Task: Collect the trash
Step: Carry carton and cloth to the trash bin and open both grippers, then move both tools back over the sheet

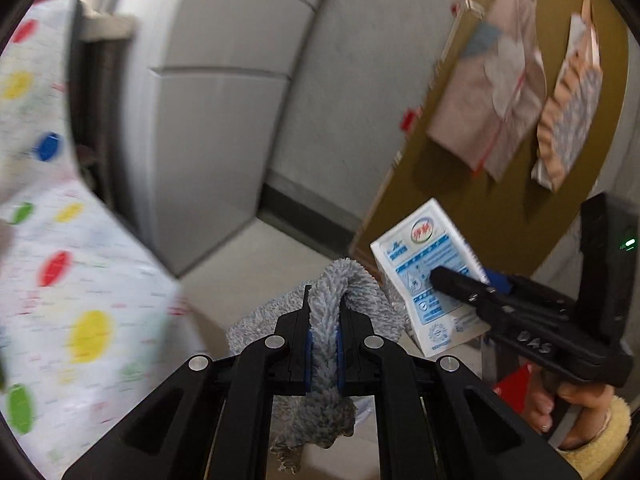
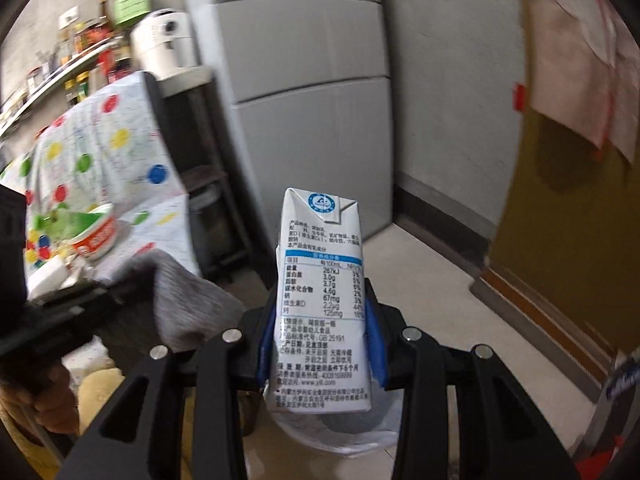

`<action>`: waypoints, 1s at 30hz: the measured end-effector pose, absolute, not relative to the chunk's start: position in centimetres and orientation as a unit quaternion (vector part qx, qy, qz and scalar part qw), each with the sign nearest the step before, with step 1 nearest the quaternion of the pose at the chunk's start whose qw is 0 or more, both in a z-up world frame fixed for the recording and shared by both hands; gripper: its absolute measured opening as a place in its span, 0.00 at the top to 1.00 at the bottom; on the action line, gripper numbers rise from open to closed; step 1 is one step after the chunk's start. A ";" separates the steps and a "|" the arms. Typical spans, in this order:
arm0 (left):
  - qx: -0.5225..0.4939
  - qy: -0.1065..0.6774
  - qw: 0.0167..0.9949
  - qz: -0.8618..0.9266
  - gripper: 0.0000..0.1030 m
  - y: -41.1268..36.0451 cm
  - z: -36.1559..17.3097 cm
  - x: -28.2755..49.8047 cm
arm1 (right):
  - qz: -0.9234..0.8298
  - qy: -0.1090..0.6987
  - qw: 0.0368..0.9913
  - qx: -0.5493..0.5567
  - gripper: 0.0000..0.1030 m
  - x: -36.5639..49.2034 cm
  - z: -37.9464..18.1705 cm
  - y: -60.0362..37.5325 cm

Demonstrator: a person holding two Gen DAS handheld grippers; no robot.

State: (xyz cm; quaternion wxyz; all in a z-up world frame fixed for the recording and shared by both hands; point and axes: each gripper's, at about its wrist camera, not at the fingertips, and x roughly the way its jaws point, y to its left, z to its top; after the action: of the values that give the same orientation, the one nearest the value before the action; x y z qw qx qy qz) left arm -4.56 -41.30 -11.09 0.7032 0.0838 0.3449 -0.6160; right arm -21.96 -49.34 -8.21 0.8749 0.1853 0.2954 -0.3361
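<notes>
grey panelled wall (image 2: 304,92) | pale tiled floor (image 2: 432,280) | mustard door (image 1: 500,184) — polka-dot tablecloth (image 1: 60,280)

Spotted tablecloth (image 2: 100,160) under a bowl (image 2: 96,236), perhaps a white box (image 2: 48,276).

- Grey cloth (image 1: 325,320): lower part hidden behind left gripper (image 1: 324,344) jaws.
- Milk carton (image 2: 320,300): base covered what sat under it; white bin liner (image 2: 360,438) only partly showed.
- Shelf bottles (image 2: 86,36): too blurred to read.
- Hanging bags (image 1: 500,92): motion-blurred.
</notes>
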 end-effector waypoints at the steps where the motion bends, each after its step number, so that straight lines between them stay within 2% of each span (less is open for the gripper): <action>1: 0.094 0.351 0.697 -0.618 0.91 -42.6 -12.0 -5.0 | -0.343 0.296 0.871 0.192 0.64 -22.5 -8.8 -50.0; 3: 0.107 0.362 0.691 -0.617 0.91 -44.5 -13.2 -5.5 | -0.348 0.298 0.866 0.202 0.64 -23.0 -9.6 -50.9; 5: 0.119 0.370 0.687 -0.614 0.86 -46.0 -14.2 -5.8 | -0.352 0.302 0.860 0.215 0.64 -23.4 -10.7 -51.8; 6: 0.128 0.376 0.687 -0.609 0.72 -46.8 -14.7 -5.9 | -0.352 0.304 0.858 0.218 0.64 -23.3 -11.0 -52.0; 7: 0.132 0.380 0.687 -0.605 0.52 -47.2 -15.1 -5.8 | -0.352 0.308 0.856 0.223 0.64 -23.3 -11.6 -52.4; 9: 0.130 0.379 0.694 -0.598 0.32 -47.5 -15.5 -5.7 | -0.352 0.313 0.851 0.232 0.64 -23.1 -12.5 -53.0; 16: 0.111 0.381 0.720 -0.570 0.30 -45.4 -15.0 -3.5 | -0.334 0.348 0.839 0.251 0.64 -20.9 -16.2 -53.6; 17: 0.107 0.380 0.724 -0.566 0.30 -45.2 -14.9 -3.2 | -0.332 0.354 0.836 0.256 0.62 -20.5 -16.8 -53.7; 18: 0.102 0.380 0.729 -0.559 0.30 -44.7 -14.6 -2.7 | -0.332 0.359 0.833 0.259 0.50 -20.1 -17.3 -53.8; 20: 0.097 0.379 0.739 -0.548 0.30 -44.0 -14.3 -2.0 | -0.334 0.366 0.828 0.263 0.41 -19.4 -18.1 -53.8; 24: 0.096 0.368 0.758 -0.530 0.30 -41.9 -13.5 -1.0 | -0.343 0.360 0.829 0.256 0.41 -18.7 -16.9 -53.1; 30: 0.098 0.341 0.783 -0.511 0.30 -37.4 -11.7 -0.2 | -0.346 0.319 0.857 0.211 0.41 -18.6 -11.7 -50.2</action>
State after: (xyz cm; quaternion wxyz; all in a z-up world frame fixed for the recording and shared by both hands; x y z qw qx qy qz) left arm -0.19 -37.42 -11.71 0.7834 0.0980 0.3405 -0.5107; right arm -18.61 -50.24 -11.71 0.8566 0.2114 0.3193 -0.3457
